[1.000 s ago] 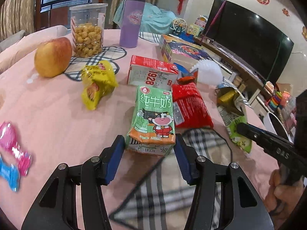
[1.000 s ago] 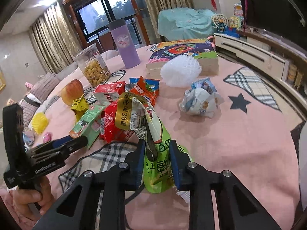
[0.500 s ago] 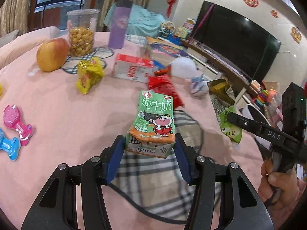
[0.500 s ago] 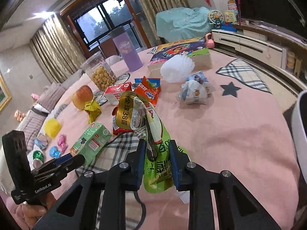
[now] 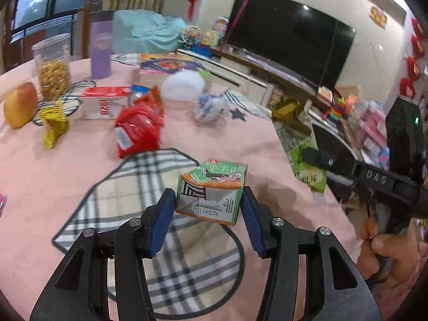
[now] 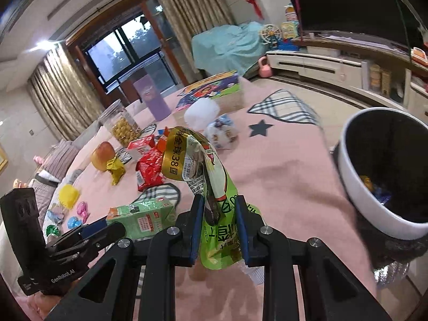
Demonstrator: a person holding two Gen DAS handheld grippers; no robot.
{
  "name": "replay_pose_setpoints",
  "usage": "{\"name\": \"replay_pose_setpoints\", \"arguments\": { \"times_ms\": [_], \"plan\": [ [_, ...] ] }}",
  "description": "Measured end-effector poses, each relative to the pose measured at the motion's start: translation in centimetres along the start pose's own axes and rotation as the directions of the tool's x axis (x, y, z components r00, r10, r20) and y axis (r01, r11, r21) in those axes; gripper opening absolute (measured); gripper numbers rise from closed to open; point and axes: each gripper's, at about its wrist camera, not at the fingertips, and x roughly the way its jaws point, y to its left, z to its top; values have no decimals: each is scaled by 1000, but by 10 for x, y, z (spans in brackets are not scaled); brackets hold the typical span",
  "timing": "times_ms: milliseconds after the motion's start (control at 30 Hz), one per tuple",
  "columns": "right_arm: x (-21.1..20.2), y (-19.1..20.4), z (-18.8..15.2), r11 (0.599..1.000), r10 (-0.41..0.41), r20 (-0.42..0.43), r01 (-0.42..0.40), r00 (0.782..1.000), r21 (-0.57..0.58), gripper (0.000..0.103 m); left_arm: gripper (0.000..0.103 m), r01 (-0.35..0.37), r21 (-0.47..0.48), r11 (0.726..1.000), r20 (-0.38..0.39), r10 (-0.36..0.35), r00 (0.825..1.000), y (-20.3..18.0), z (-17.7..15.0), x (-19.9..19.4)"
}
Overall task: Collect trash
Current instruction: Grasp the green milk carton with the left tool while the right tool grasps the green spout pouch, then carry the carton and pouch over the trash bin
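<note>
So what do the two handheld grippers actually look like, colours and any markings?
Both are black. The left gripper and the right gripper each have angular black fingers with silver screws and blue pads. From the side, one body reads "GenRobot.AI", the other "DAS", with a green light.

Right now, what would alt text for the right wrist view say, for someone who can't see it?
Two blue-padded fingers pinch a crumpled green snack bag above a pink tablecloth. A white bin with a dark inside stands at right; the other gripper holds a green milk carton at left.
</note>
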Motion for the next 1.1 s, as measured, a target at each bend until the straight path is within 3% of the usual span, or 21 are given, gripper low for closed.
{"name": "replay_pose_setpoints", "arguments": {
  "times_ms": [133,267,300,433,500,833,1100],
  "plan": [
    [-3,-7,-4,1000,-4,-1,4,1000,18,24,51,9,13,1000,-63,-8,998,-6,-7,12],
    [-3,-11,-8,1000,-3,-5,3,1000,29,24,70,-35,-5,999,-116,34,993,-2,-14,25],
    [-2,-12,-8,999,-4,-6,4,1000,32,24,70,-36,-7,999,-120,35,992,-1,-13,26],
    [3,-19,-9,999,-10,-20,11,1000,45,24,69,-41,14,999,-118,42,992,-4,-11,33],
    [6,-21,-10,999,-11,-28,13,1000,49,24,51,-35,39,999,-115,39,993,-9,-11,38],
    [-5,-26,-8,998,-20,-8,20,1000,65,23,50,1,53,999,-78,3,997,-24,-1,36],
    [-22,-42,-9,995,-50,15,49,999,87,23,50,52,105,993,-64,-46,997,-58,14,38]
  ]
}}
